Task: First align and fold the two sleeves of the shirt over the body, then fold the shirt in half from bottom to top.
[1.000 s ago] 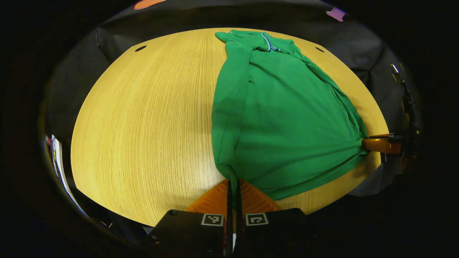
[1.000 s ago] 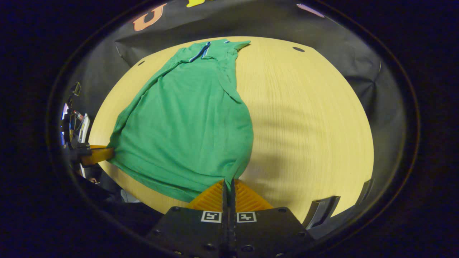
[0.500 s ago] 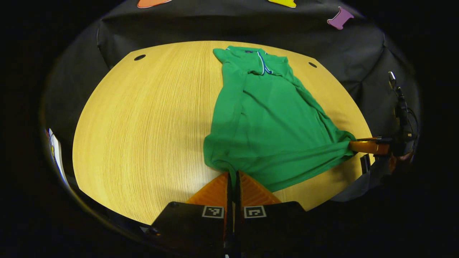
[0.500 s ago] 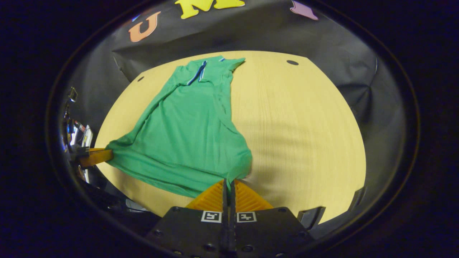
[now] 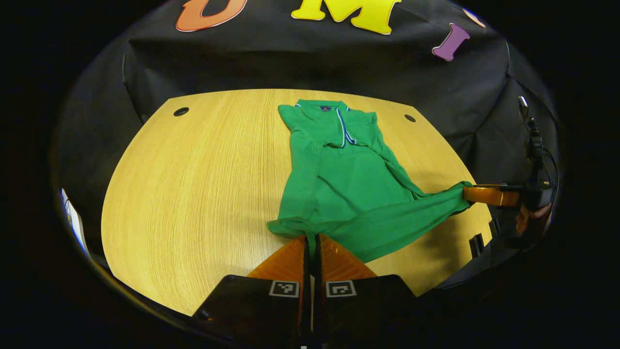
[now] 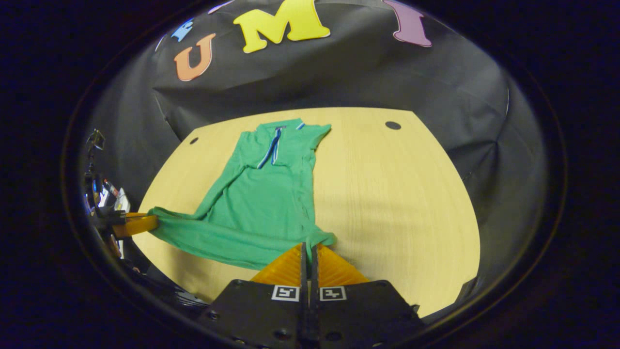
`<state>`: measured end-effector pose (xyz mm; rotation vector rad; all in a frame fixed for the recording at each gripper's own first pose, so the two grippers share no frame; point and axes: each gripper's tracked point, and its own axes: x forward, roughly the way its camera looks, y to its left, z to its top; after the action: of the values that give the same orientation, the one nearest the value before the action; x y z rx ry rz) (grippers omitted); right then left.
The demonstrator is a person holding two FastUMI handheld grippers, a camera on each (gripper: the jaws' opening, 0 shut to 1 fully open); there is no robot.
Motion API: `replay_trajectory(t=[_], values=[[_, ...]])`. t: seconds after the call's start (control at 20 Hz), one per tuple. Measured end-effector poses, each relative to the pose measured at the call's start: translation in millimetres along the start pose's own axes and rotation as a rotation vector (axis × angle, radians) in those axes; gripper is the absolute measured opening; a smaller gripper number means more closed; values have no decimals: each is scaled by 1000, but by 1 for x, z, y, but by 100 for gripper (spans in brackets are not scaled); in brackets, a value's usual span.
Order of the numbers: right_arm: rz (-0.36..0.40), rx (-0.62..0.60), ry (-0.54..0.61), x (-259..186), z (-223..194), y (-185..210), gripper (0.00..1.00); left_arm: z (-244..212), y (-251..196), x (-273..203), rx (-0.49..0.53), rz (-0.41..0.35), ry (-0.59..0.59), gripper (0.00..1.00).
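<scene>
— Green shirt hem pinched shut in left tool and right tool, one bottom corner each, lifted off the wooden tabletop.
— Farther out?
— Sleeves already folded over the body; collar lying flat at the far edge.
— Left to do?
— Bottom-to-top fold, judged barely begun. No containers.

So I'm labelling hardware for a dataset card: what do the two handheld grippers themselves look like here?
Each gripper has a dark, blocky body carrying two small square black-and-white markers side by side near the fingers, which are ribbed wedges tapering forward: left gripper, right gripper. In the left gripper view the right gripper appears side-on, with a dark mount, a thin cable and an upright stalk above it, and a hand behind it.
</scene>
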<state>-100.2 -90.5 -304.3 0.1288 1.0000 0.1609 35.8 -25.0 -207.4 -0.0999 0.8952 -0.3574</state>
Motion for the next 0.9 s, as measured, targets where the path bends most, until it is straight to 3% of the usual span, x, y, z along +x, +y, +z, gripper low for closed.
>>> replay_trajectory(t=[0.9], values=[[10, 26, -230, 6, 158, 3, 1, 182, 2, 22, 39, 3, -303, 7]])
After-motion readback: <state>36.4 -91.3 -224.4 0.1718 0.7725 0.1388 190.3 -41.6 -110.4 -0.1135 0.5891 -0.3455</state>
